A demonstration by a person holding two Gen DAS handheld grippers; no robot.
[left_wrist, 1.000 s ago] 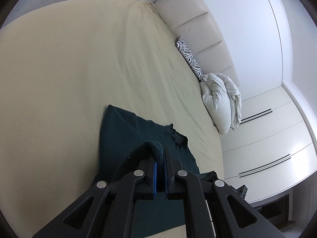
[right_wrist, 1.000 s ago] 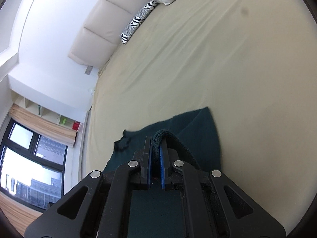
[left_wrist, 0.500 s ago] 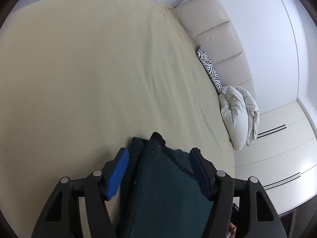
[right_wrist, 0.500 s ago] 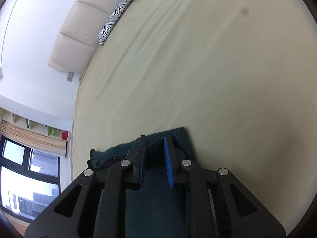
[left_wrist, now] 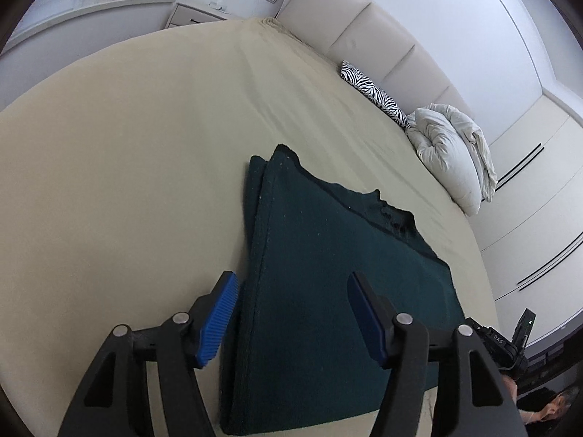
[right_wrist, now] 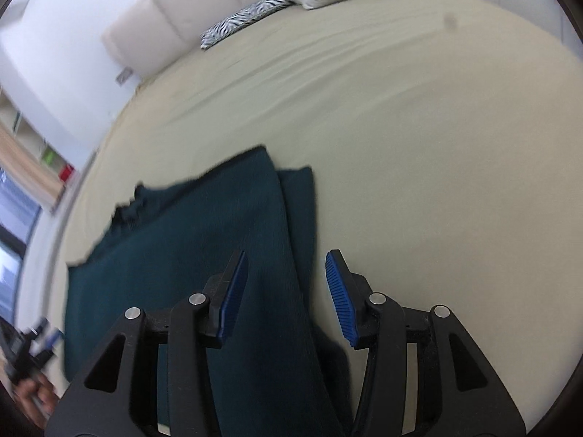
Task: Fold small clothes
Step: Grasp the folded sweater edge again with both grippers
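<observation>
The folded dark green garment (left_wrist: 328, 291) lies flat near the bed's (left_wrist: 109, 182) near edge, its closest part cut off. Left hand-held gripper (left_wrist: 291, 313) is spread wide, gripping nothing. Right hand-held gripper (right_wrist: 288, 291) is still opening over the garment's blurry edge, pads clear.

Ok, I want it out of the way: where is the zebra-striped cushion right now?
In the left wrist view the zebra-striped cushion lies upper right, against the padded cream headboard, beside the bunched white duvet.
</observation>
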